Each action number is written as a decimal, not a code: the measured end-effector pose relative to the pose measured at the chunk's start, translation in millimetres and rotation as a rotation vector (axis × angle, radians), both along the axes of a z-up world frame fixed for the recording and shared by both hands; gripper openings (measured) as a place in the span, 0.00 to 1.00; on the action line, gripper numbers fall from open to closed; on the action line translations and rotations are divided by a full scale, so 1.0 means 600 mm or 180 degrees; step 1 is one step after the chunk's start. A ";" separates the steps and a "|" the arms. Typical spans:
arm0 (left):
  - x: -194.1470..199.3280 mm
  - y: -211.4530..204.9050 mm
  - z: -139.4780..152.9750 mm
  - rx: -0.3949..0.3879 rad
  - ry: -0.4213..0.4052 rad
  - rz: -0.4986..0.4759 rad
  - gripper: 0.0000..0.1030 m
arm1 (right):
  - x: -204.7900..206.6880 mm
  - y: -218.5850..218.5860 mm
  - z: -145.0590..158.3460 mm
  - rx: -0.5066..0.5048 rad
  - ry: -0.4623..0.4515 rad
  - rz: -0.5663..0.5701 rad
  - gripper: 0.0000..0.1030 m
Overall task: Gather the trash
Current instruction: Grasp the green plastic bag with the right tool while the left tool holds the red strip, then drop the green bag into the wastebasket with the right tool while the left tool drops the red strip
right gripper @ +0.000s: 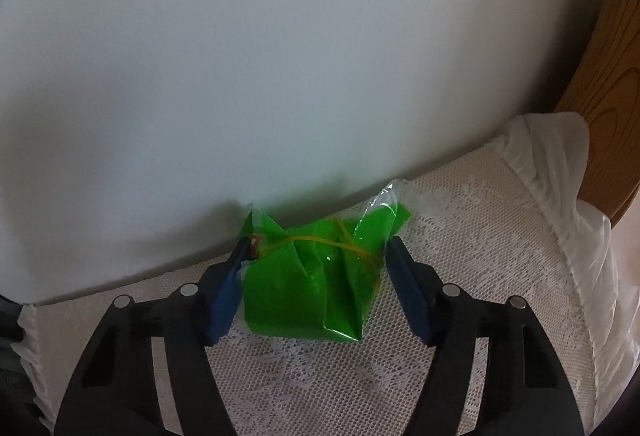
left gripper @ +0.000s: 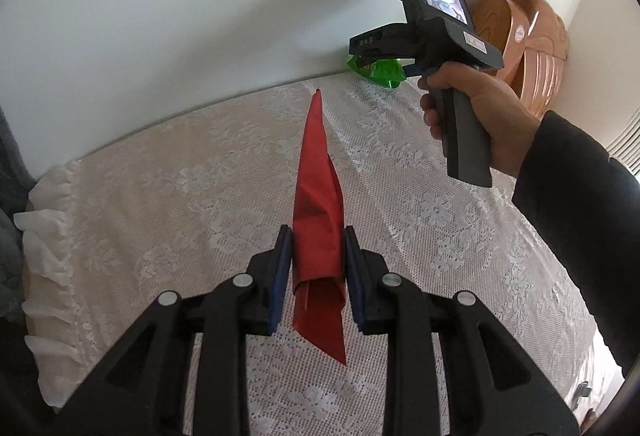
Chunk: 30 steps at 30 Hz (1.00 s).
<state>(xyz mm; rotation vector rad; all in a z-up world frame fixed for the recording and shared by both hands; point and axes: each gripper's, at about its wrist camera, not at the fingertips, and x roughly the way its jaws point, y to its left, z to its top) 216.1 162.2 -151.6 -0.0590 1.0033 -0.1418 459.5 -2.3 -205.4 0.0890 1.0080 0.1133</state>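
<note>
A long folded red wrapper (left gripper: 318, 204) lies on the lace tablecloth (left gripper: 160, 196). My left gripper (left gripper: 316, 236) is open, its blue pads on either side of the wrapper's near end. A crumpled green wrapper with a yellow rubber band (right gripper: 316, 276) lies at the table's far edge against the white wall. My right gripper (right gripper: 316, 256) is open around it, pads close to its sides. In the left wrist view the right gripper (left gripper: 368, 56) is held by a hand over the green wrapper (left gripper: 380, 70).
A white wall (right gripper: 280, 56) runs right behind the table. A wooden chair back (left gripper: 520, 36) stands at the far right; wood also shows in the right wrist view (right gripper: 604, 108). The tablecloth's frilled edge (left gripper: 48, 256) hangs at the left.
</note>
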 end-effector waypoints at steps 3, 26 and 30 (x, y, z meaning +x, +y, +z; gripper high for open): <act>-0.003 -0.003 -0.001 -0.0011 0.0018 0.0000 0.25 | -0.007 0.003 0.003 0.0039 -0.0010 0.0049 0.64; -0.208 -0.245 0.056 -0.0195 0.0117 -0.1310 0.25 | -0.701 -0.341 0.152 0.0260 -0.0179 -0.0949 0.64; -0.278 -0.340 0.061 -0.0261 0.0205 -0.1774 0.25 | -0.844 -0.420 0.140 0.0132 -0.0077 -0.1414 0.64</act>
